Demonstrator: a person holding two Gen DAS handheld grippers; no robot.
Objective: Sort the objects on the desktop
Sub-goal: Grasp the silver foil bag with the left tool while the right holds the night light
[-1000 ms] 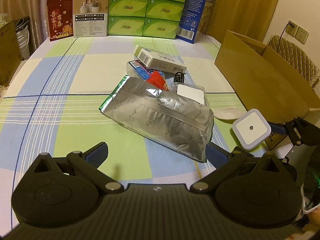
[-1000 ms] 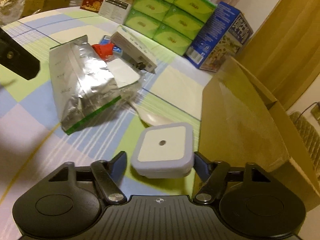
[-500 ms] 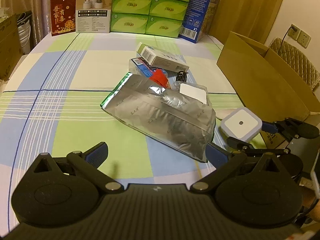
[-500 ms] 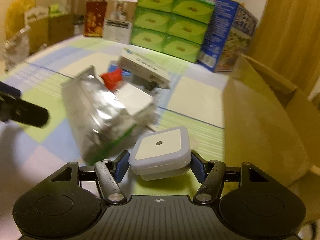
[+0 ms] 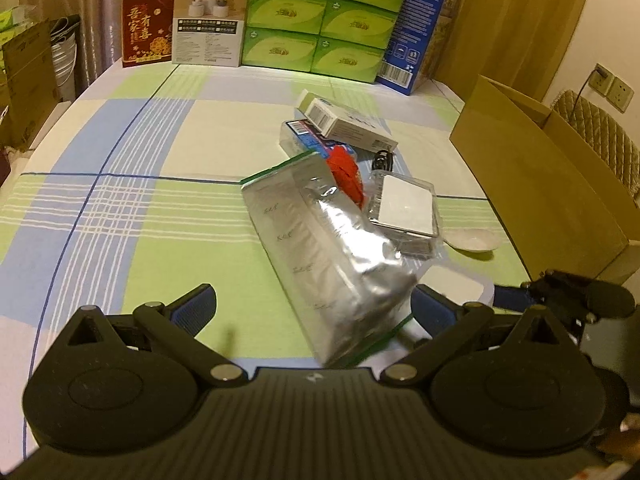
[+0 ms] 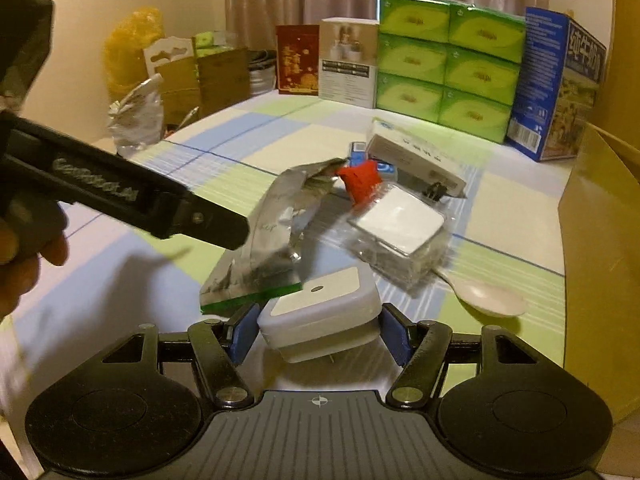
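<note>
My right gripper (image 6: 318, 330) is shut on a white square night light (image 6: 320, 314), low over the table's near right part; the light also shows in the left wrist view (image 5: 454, 284). My left gripper (image 5: 312, 308) is open, and the near end of a silver foil bag (image 5: 328, 248) lies between its fingers. Behind the bag lie a red packet (image 5: 346, 174), a clear pack with a white square (image 5: 406, 210), a blue pack (image 5: 308, 136), a white carton (image 5: 348, 124) and a white spoon (image 5: 474, 240).
An open cardboard box (image 5: 532, 176) stands at the table's right edge. Green tissue boxes (image 5: 320, 16), a blue box (image 5: 420, 24), a white box (image 5: 210, 16) and a red bag (image 5: 148, 24) line the far edge. The checked tablecloth (image 5: 140, 208) covers the left.
My right gripper has come down and swung left with the night light, from beside the cardboard box to near the foil bag's end. My left gripper has moved forward around the bag's end.
</note>
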